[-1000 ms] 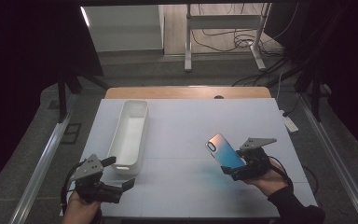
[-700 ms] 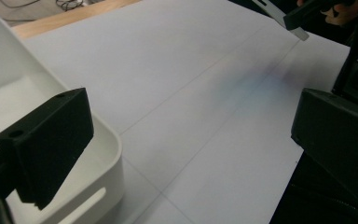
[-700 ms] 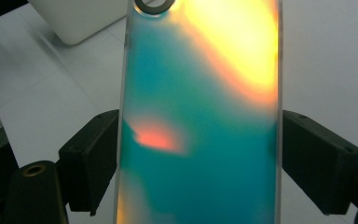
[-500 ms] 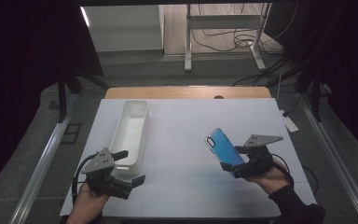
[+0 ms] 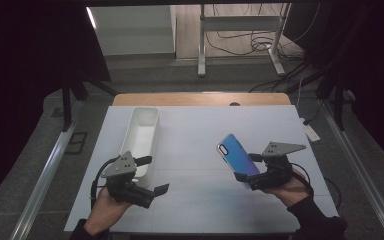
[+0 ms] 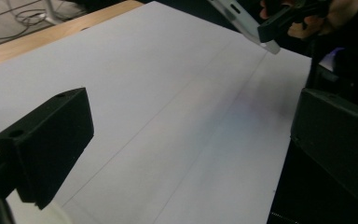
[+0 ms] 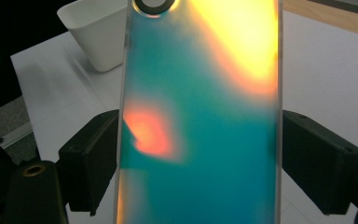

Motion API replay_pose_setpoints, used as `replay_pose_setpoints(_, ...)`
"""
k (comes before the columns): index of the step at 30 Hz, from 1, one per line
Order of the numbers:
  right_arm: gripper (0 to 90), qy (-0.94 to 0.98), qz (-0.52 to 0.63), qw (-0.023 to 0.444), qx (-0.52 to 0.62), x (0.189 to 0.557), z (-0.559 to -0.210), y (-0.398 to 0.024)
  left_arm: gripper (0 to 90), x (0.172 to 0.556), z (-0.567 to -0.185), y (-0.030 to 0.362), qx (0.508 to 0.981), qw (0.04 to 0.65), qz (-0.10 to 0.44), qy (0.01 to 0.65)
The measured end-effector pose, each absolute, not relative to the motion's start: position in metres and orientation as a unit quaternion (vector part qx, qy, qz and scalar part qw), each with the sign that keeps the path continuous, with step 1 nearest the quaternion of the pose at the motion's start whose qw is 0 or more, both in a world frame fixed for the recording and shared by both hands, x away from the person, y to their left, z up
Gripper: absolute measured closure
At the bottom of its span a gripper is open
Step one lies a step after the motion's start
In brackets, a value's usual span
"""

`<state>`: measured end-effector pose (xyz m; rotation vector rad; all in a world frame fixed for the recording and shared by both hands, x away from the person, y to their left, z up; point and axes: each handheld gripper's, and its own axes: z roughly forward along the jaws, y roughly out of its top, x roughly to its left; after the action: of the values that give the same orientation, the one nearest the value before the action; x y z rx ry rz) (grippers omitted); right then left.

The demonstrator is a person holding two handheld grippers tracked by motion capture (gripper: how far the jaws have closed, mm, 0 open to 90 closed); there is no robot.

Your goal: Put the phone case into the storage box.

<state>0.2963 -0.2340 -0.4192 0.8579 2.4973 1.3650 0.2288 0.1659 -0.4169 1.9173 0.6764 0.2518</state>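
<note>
My right tongs (image 5: pixel 244 175) gripped the phone case (image 5: pixel 237 157) by its edges, tilted above the table (image 5: pixel 195 135). My left tongs (image 5: pixel 152 175) gaped empty beside the white tray (image 5: pixel 142 132), with bare table between them.
</note>
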Motion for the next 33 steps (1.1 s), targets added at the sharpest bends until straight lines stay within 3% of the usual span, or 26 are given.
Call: replay_pose_setpoints(33, 16.2, 0.837, 0.494, 0.053, 0.229, 0.285, -0.411, -0.209, 0.0, 0.253, -0.412, 0.117, 0.810, 0.543, 0.040, 0.217)
